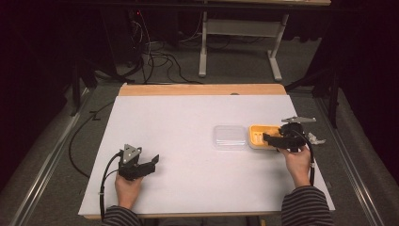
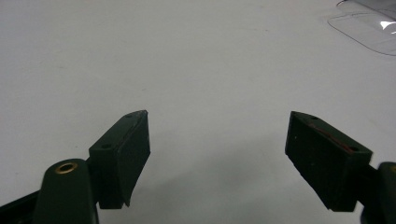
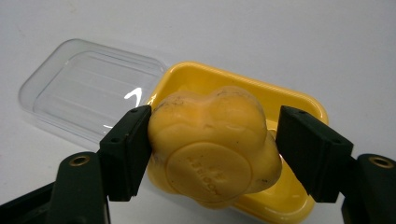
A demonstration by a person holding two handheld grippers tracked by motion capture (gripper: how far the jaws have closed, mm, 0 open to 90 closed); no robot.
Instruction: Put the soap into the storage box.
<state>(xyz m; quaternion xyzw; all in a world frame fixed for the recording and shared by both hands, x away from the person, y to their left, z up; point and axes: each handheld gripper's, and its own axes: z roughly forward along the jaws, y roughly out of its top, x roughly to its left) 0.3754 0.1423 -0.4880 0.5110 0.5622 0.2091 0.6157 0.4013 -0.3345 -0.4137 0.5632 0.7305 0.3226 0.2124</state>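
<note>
A yellow flower-shaped soap bar (image 3: 215,154) sits between the black jaws of my right gripper (image 3: 215,116), and both pads press on its sides. It hangs just over an open yellow soap dish (image 3: 243,79), which stands at the table's right side (image 1: 256,133). In the high view my right gripper (image 1: 267,138) points left over that dish. My left gripper (image 1: 153,162) rests low at the table's front left. Its jaws stand wide apart (image 2: 217,116) with only bare white table between them.
A clear plastic lid (image 1: 229,136) lies flat just left of the dish (image 3: 88,84), and it also shows at the far top right of the left gripper view (image 2: 369,28). A small white crumpled object (image 1: 316,139) lies near the table's right edge. The white tabletop (image 1: 188,117) spans the middle.
</note>
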